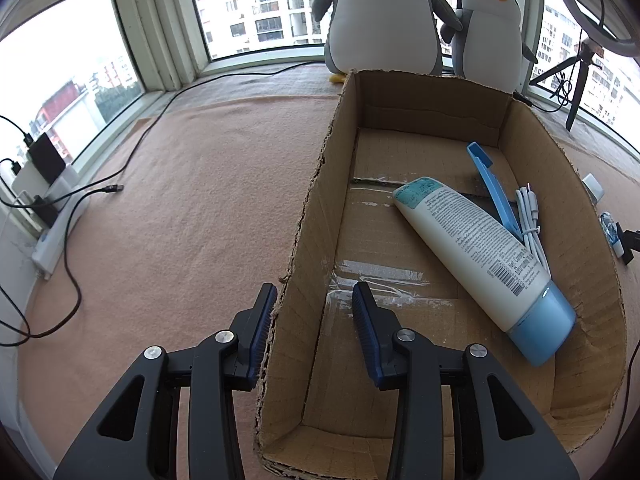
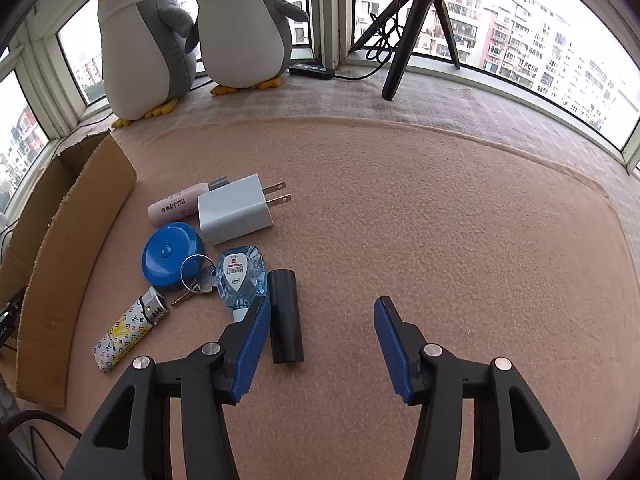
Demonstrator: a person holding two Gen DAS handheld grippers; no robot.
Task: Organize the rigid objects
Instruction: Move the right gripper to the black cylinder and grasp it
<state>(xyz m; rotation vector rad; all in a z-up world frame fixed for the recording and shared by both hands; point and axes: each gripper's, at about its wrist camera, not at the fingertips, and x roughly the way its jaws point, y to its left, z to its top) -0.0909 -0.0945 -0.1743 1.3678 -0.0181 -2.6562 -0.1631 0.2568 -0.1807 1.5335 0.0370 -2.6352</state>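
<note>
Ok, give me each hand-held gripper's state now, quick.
Left hand-held gripper: open, holding nothing, straddling the cardboard box wall.
Right hand-held gripper: open, holding nothing.

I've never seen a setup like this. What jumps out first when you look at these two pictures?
Two plush penguins by the window catch the eye first. Below them in the right view, small items cluster on the pink blanket: a white charger plug, a round blue case, a patterned lighter and a black cylinder. In the left view, an open cardboard box holds a white tube with a blue cap.
</note>
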